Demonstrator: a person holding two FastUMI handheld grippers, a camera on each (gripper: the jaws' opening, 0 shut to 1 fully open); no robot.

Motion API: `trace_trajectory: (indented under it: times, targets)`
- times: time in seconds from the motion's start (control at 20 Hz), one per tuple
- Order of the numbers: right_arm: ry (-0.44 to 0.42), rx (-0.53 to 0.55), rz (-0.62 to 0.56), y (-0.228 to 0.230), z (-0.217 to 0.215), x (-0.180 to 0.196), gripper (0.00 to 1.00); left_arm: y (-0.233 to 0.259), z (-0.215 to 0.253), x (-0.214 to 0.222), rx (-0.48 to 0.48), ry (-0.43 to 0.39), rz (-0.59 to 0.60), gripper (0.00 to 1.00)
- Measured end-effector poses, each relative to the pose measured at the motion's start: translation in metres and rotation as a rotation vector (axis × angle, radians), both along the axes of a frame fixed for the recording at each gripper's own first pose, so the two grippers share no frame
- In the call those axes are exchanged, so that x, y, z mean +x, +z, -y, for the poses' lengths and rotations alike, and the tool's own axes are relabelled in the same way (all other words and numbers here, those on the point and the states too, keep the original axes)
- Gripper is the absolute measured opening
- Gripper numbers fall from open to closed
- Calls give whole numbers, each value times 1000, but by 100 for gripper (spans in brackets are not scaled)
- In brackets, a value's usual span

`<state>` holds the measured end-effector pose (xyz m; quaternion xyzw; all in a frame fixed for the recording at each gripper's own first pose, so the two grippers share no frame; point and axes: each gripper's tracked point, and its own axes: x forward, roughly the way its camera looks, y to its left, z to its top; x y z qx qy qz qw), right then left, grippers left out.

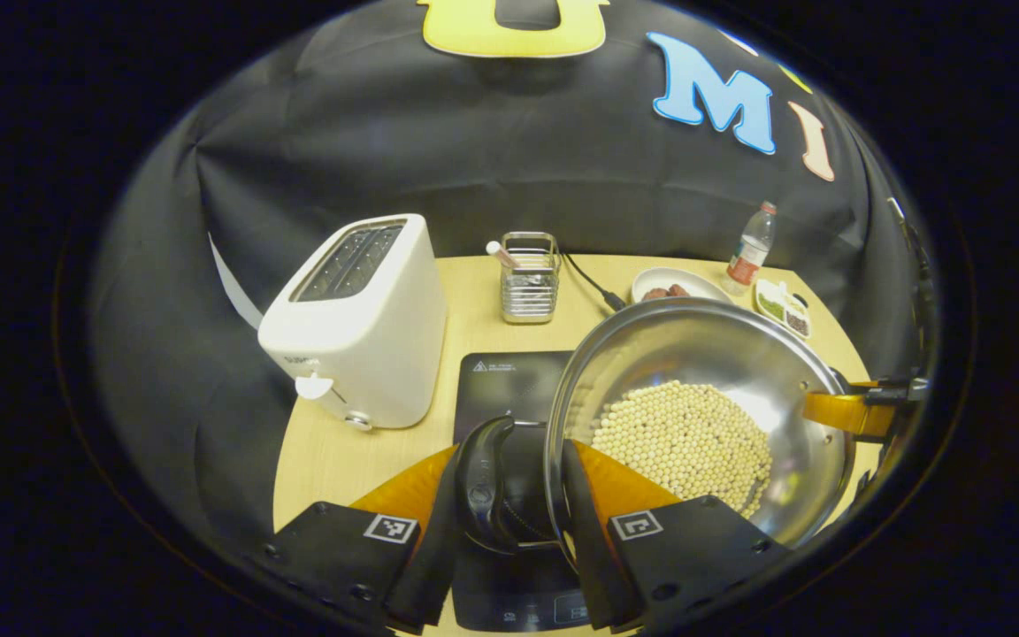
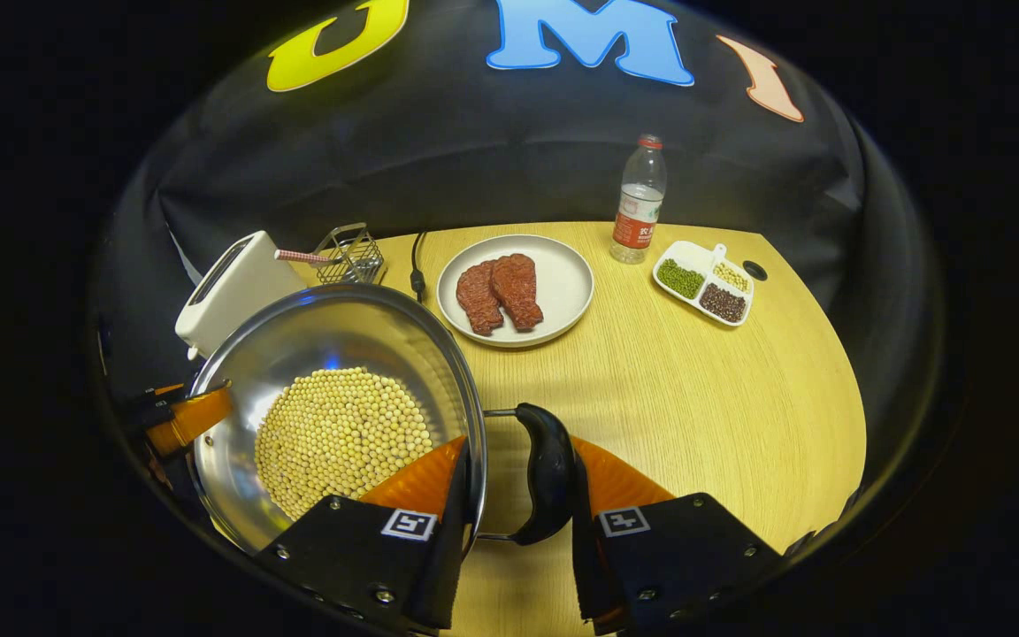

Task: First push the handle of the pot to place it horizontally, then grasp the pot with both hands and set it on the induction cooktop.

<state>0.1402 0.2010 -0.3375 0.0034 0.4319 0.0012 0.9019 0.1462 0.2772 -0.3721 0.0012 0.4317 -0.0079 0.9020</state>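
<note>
A steel pot holding pale soybeans hangs between my two grippers. My left gripper is shut on the pot's black left handle, one finger outside the handle and the other inside the pot wall. My right gripper is shut the same way on the black right handle. The pot and its soybeans sit at the left of the right gripper view. The black induction cooktop lies under the pot's left side. I cannot tell whether the pot touches it.
A white toaster stands left of the cooktop, a wire utensil rack behind it. On the wooden table are a plate with meat, a water bottle, a divided dish and a power cord.
</note>
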Motion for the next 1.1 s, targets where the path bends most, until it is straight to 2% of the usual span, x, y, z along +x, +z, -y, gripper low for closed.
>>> trace_trajectory:
  times: [0.15, 0.2, 0.3, 0.55, 0.6, 0.65, 0.75, 0.8, 1.1]
  targets:
    - [-7, -1, 6, -2, -7, 4, 52, -1, -9, 4, -2, 0, 1, 62]
    - [-9, 0, 6, -2, -10, 5, 52, -1, -11, 5, -2, 1, 1, 65]
    - [-10, -2, 7, -3, -16, 6, 52, -3, -16, 8, -2, 3, 1, 62]
    - [-11, -4, -1, -10, -29, 11, 52, -12, -32, 12, -4, 14, -1, 62]
    - [-7, -8, -3, -10, -31, 11, 52, -14, -33, 12, -6, 16, -1, 65]
    - [-7, -10, -2, -12, -33, 12, 52, -16, -35, 13, -9, 17, -3, 62]
    - [-7, -12, -2, -14, -39, 12, 52, -19, -41, 13, -13, 15, -3, 65]
    - [-9, -10, -3, -14, -41, 12, 52, -20, -43, 13, -14, 14, -3, 62]
    - [-18, -4, -16, -25, -54, 14, 52, -32, -56, 18, -21, 11, -5, 62]
